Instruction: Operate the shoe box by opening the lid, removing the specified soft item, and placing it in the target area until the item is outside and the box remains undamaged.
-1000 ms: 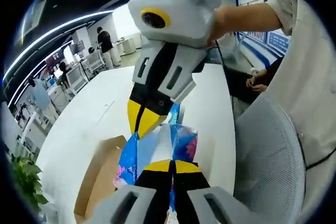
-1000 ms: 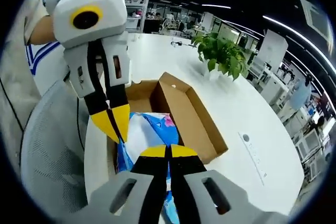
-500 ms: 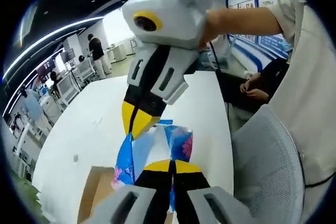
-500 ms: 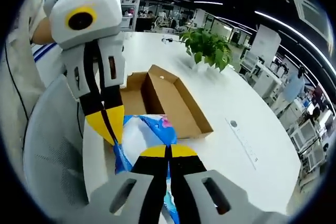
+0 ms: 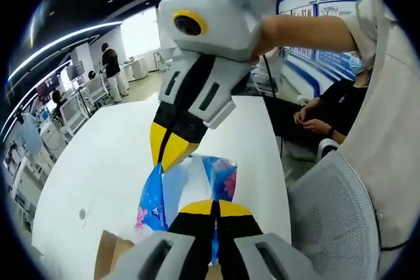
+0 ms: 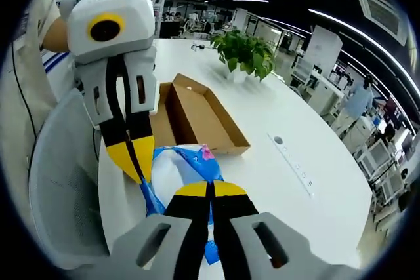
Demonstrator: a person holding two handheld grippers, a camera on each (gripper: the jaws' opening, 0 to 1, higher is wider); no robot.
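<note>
One soft package point(image 5: 190, 185) is seen, a crinkled blue plastic pack with a pale middle and pink flower prints at its corners. It is gripped between two grippers at once. In the left gripper view, the left gripper point(image 5: 215, 209) is clamped on the near edge of the package, its yellow-tipped jaws pressed together, while the right gripper point(image 5: 167, 155) is closed on the far top edge, coming in from above. In the right gripper view the same package point(image 6: 187, 168) is pinched at its near edge by the right gripper point(image 6: 211, 191), and the left gripper point(image 6: 134, 165) is clenched on its left edge. The package is held up in the air, in front of both tools and above the white table point(image 6: 289, 188). One cardboard shoe box point(image 6: 197, 113) lies open on the table beyond the jaws, apart from the package. One potted plant point(image 6: 243, 50) stands farther off, past the box.
</note>
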